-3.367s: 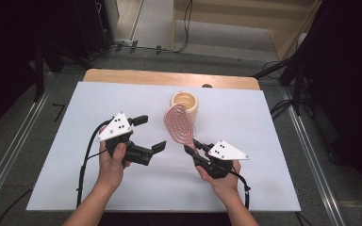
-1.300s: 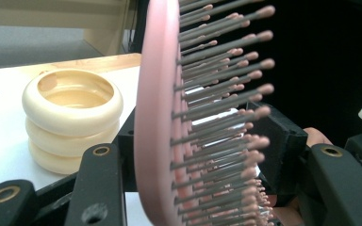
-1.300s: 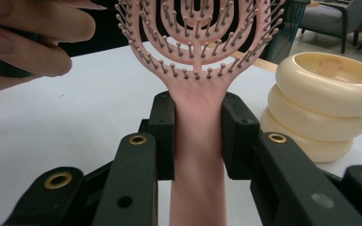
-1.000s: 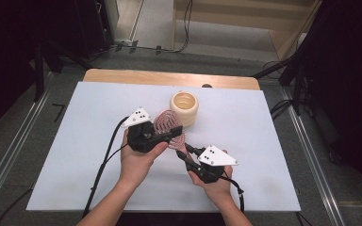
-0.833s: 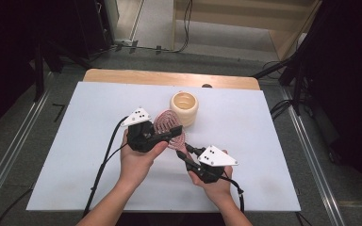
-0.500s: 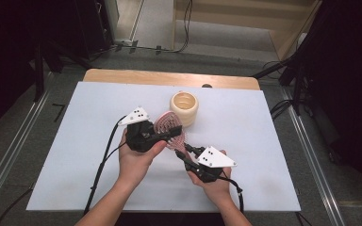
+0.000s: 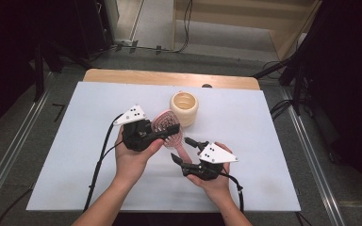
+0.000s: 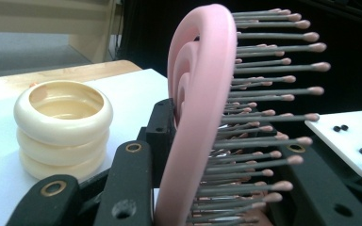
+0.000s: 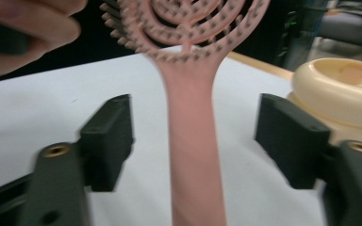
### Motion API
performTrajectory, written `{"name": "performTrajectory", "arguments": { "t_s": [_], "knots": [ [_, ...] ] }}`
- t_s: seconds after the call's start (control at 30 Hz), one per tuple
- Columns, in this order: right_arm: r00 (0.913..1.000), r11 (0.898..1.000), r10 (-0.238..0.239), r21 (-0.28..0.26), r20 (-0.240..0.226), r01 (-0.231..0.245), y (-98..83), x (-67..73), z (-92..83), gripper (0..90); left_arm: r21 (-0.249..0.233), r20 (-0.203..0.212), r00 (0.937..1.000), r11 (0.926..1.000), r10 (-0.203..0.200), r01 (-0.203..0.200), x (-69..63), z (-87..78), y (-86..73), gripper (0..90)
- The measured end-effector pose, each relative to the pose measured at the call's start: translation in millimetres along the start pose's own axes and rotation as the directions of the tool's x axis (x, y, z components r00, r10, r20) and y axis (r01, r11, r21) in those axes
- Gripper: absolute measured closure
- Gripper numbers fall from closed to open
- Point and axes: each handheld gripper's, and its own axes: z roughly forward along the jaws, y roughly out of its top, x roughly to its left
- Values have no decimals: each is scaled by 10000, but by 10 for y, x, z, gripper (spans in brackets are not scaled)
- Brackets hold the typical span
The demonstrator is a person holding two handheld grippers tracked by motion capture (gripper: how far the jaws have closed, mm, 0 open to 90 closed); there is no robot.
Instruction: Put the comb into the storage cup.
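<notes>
A pink hairbrush (image 7: 166, 127) with grey bristles is held up over the table, its head toward the cream cup. My left gripper (image 7: 166, 135) is shut on the brush head; in the left gripper view the pink head (image 8: 195, 108) stands edge-on between the jaws. My right gripper (image 7: 181, 150) is open, its jaws having just been opening. They stand wide on both sides of the brush handle (image 9: 193, 155) without touching it.
A cream ribbed cup (image 7: 184, 107) stands upright just behind the brush, close to the left gripper (image 8: 221, 183). The white table top (image 7: 75, 141) has free room on the left and right. Its wooden far edge (image 7: 122, 75) borders a dark floor with cables.
The left gripper came over from the left and closed on the brush head. The right gripper's jaws have spread apart off the handle.
</notes>
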Motion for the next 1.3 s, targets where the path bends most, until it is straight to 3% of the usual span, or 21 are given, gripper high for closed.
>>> {"name": "performTrajectory", "arguments": {
  "t_s": [0.17, 0.37, 0.8, 1.3],
  "knots": [
    [9982, 9992, 374, -109, -459, -380, 18, -32, -47, 0, -23, -1, 10000, 10000, 29, -29, 28, -22, 19, 632],
    [9964, 9974, 715, -104, -449, -720, -12, -76, -80, 0, -57, -68, 9999, 9999, 137, -138, 46, -40, 42, 632],
    [9972, 9977, 651, -191, -355, -658, -94, -202, -223, 0, -75, -222, 9993, 9995, 304, -306, 88, -86, 122, 633],
    [9957, 9959, 871, -278, 321, -862, -207, -391, -442, 0, -179, -357, 9985, 9990, 407, -413, 154, -169, 226, 633]
  ]
}}
